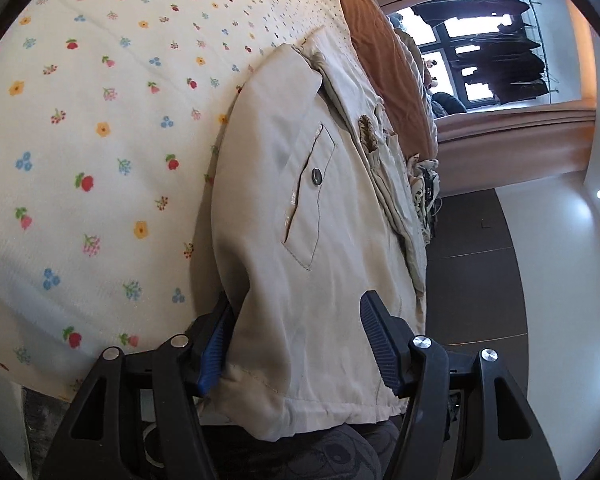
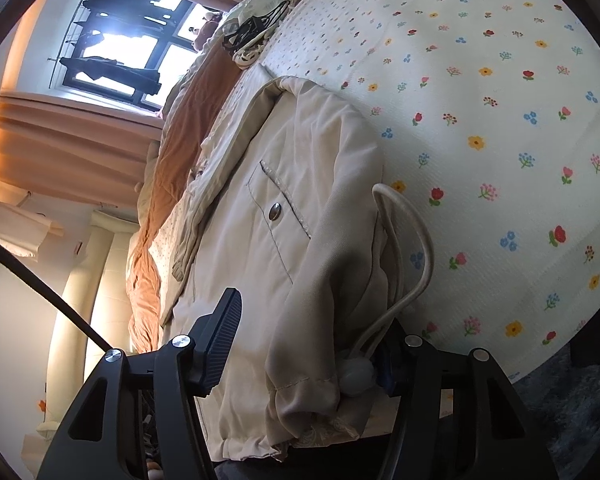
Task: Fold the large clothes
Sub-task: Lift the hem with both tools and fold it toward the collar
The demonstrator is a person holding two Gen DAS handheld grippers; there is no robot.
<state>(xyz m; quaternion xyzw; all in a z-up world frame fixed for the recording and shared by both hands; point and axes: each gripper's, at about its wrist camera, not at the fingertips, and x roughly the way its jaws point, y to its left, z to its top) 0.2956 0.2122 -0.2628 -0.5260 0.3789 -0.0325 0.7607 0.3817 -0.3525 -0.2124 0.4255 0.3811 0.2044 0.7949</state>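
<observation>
A beige jacket (image 1: 300, 208) with a snap-button pocket (image 1: 315, 178) lies on a floral bedsheet (image 1: 100, 128). My left gripper (image 1: 296, 344) is open, its fingers straddling the jacket's hem edge, fabric between them. The jacket also shows in the right wrist view (image 2: 284, 216), with its pocket snap (image 2: 275, 212) and a cream drawstring (image 2: 416, 248) looping off its side. My right gripper (image 2: 300, 356) is open around the bunched hem, the left finger (image 2: 220, 344) clear of the cloth, the right finger mostly hidden behind fabric and a cord toggle (image 2: 356, 376).
An orange blanket (image 1: 384, 56) lies beyond the jacket, also in the right wrist view (image 2: 168, 184). Black cables and a charger (image 2: 252, 28) sit on the bed's far part. A window with hanging clothes (image 2: 120, 48) and curtains (image 2: 72, 148) stand behind. Dark floor (image 1: 476, 264) borders the bed.
</observation>
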